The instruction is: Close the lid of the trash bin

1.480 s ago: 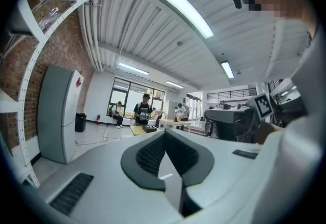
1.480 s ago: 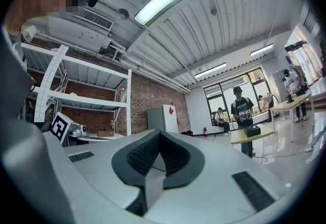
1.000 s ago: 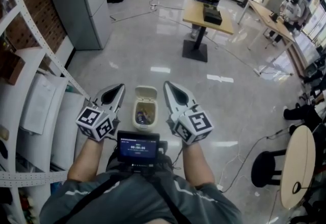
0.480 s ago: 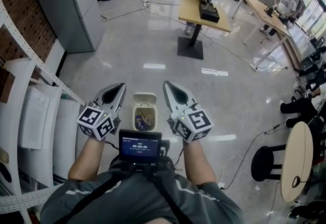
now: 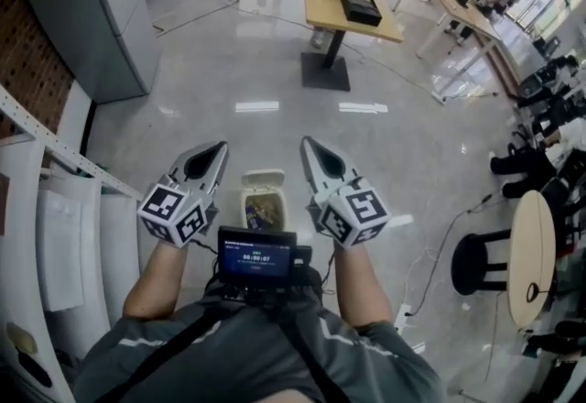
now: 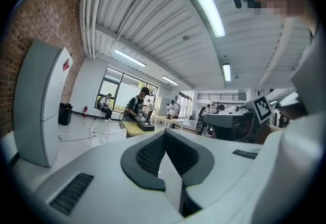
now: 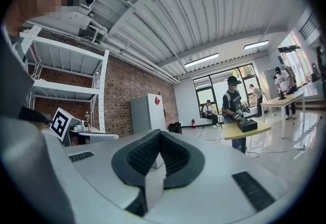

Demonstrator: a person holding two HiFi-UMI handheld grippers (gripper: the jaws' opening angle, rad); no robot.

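Plainly, both claws are closed and empty: in the left gripper view the left gripper (image 6: 163, 140) has its 2 dark ribbed pads (image 6: 147, 154) meeting at the tips with nothing caught between them, and in the right gripper view the right gripper (image 7: 159, 139) shows the same, its pads (image 7: 141, 156) pressed together in a narrow V. In the head view the left gripper (image 5: 213, 155) and the right gripper (image 5: 311, 149) are held up side by side in front of the person's chest, each pointing forward, with a marker cube at its rear. Between them and lower down, on the glossy floor (image 5: 220, 81), stands the small cream trash bin (image 5: 245, 209). Its lid (image 5: 264, 179) is tipped back on the far side, so the bin is open and some rubbish shows inside. Neither gripper touches the bin or the lid; both are well above it. Just under the bin in the picture, a small screen (image 5: 256, 256) is mounted at the person's chest. White shelving (image 5: 55, 209) runs along the left, with a grey cabinet (image 5: 87, 16) beyond it. Farther off stands a wooden table (image 5: 343, 16) carrying a black box (image 5: 362, 11), and a round table (image 5: 533, 268) with a black stool (image 5: 476, 264) sits at the right edge.
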